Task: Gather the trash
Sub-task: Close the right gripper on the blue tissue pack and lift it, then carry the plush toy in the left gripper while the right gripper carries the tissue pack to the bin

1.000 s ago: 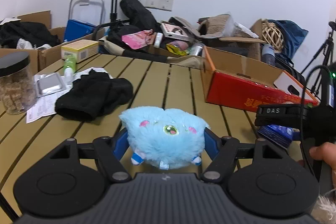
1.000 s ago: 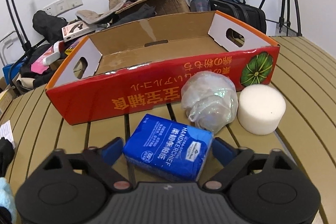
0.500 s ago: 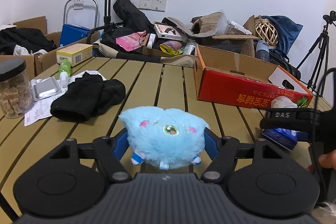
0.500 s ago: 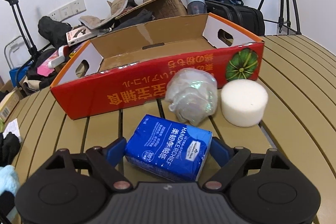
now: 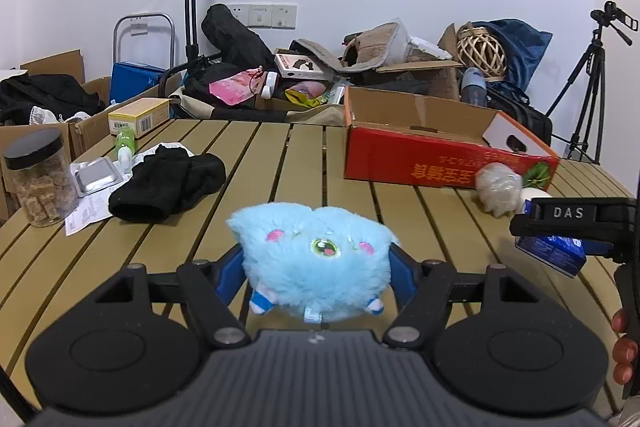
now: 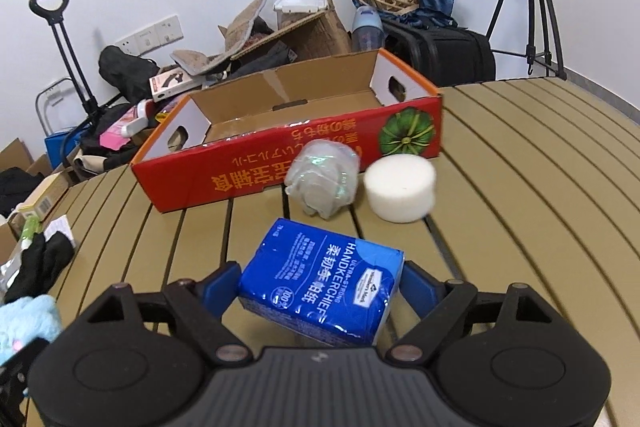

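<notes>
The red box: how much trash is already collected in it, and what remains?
Done: nothing shows inside the red box. In hand: the left gripper grips the blue plush toy; the right gripper grips the tissue pack. Left: crumpled plastic wad and white foam disc.

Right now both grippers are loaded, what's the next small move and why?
Probably carry the right gripper forward over the open red cardboard box. Its jaws are shut on the blue handkerchief tissue pack, held above the slatted table, and the box looks empty, just beyond the crumpled plastic wad.
</notes>
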A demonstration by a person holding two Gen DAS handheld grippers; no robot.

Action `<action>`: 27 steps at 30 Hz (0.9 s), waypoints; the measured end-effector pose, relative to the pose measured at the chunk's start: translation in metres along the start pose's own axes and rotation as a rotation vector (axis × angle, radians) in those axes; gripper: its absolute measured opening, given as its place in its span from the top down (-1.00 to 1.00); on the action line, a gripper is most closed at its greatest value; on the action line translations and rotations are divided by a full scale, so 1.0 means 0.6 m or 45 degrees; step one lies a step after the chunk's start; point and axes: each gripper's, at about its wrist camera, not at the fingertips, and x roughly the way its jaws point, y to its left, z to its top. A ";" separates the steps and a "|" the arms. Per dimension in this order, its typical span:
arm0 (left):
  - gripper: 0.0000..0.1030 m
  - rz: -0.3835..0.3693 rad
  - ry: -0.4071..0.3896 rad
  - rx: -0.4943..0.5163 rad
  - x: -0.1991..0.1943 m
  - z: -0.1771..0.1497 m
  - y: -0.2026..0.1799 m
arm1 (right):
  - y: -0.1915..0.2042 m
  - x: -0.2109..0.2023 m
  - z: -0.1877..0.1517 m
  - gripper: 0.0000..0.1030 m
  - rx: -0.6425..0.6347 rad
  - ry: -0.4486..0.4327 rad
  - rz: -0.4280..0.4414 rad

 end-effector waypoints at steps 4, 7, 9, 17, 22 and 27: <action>-0.40 -0.025 -0.012 -0.040 -0.045 -0.008 -0.002 | -0.024 -0.043 -0.015 -0.65 -0.008 -0.017 0.005; -0.40 -0.021 -0.028 -0.020 -0.081 -0.020 -0.012 | -0.040 -0.072 -0.028 -0.65 -0.014 -0.022 0.012; -0.40 -0.029 -0.035 -0.014 -0.103 -0.029 -0.017 | -0.050 -0.091 -0.038 -0.65 -0.019 -0.026 0.016; -0.40 -0.039 -0.071 0.054 -0.190 -0.067 -0.047 | -0.077 -0.172 -0.080 -0.65 -0.053 -0.058 0.046; -0.40 -0.060 -0.072 0.076 -0.239 -0.098 -0.060 | -0.088 -0.224 -0.114 -0.66 -0.106 -0.081 0.071; -0.40 -0.067 -0.087 0.105 -0.287 -0.128 -0.073 | -0.102 -0.282 -0.153 -0.65 -0.183 -0.113 0.096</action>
